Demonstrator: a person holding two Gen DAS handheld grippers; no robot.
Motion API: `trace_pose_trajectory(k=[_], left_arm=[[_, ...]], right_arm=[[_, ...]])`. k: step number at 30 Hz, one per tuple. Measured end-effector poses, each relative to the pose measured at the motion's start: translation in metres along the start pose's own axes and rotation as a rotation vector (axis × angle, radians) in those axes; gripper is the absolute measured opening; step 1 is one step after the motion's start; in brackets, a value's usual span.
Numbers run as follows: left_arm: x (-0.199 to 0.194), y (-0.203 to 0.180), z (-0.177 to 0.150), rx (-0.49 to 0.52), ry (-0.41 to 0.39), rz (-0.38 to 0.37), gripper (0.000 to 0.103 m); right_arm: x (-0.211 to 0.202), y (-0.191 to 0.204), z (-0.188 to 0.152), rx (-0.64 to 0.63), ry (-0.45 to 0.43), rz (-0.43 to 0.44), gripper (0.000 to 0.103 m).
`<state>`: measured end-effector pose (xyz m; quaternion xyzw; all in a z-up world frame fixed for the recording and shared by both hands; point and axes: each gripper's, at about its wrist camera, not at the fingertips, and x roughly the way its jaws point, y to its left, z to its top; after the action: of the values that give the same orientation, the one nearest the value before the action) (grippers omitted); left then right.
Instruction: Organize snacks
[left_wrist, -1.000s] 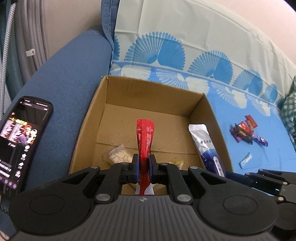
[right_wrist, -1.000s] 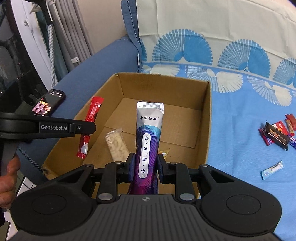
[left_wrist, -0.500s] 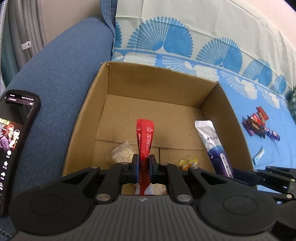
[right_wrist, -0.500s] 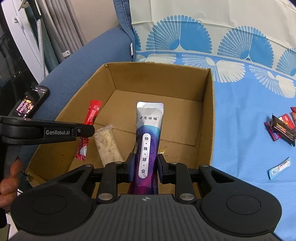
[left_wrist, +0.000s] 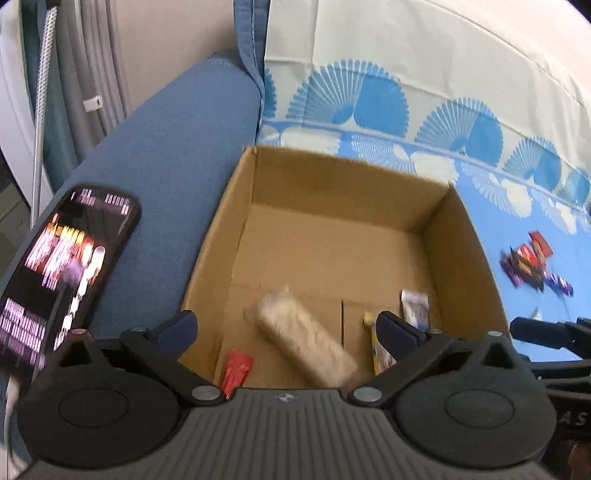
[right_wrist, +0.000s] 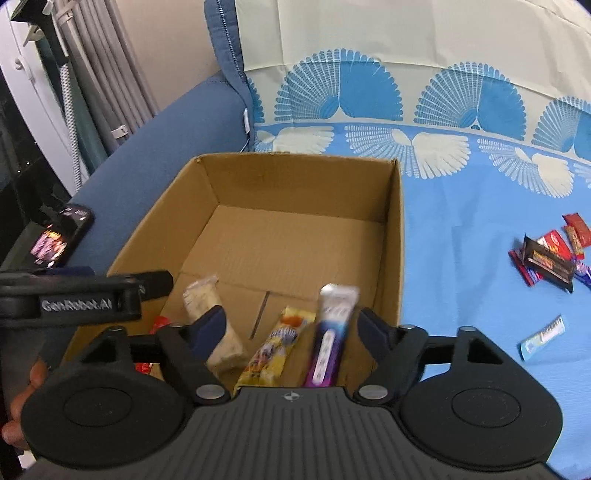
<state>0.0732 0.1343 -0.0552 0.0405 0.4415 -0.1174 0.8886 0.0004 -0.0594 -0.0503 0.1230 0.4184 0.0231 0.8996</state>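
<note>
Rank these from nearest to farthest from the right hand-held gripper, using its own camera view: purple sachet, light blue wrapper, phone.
1. Purple sachet: between the open fingers of the right hand-held gripper, in the box.
2. Light blue wrapper: right, on the cloth.
3. Phone: far left, on the armrest.

— How's the light on your feeds?

— Bright and even, soft shadow inside the cardboard box (right_wrist: 303, 236). Your left view smears the phone (left_wrist: 62, 273) and the snack pile (left_wrist: 532, 264); your right blurs the purple sachet (right_wrist: 330, 332). Fisheye bends both edges.
</note>
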Motion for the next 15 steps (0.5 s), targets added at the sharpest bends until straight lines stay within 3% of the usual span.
trace_pose_trajectory(k=[6, 15], left_arm=[[-0.044, -0.003, -0.050, -0.041, 0.056, 0.008, 0.103], [-0.118, -0.017, -0.092, -0.036, -0.005, 0.007, 0.103]], right_arm=[[-0.049, 0.016, -0.042, -0.031, 0.016, 0.004, 0.089], [-0.133, 0.025, -0.086, -0.093, -0.125, -0.037, 0.099]])
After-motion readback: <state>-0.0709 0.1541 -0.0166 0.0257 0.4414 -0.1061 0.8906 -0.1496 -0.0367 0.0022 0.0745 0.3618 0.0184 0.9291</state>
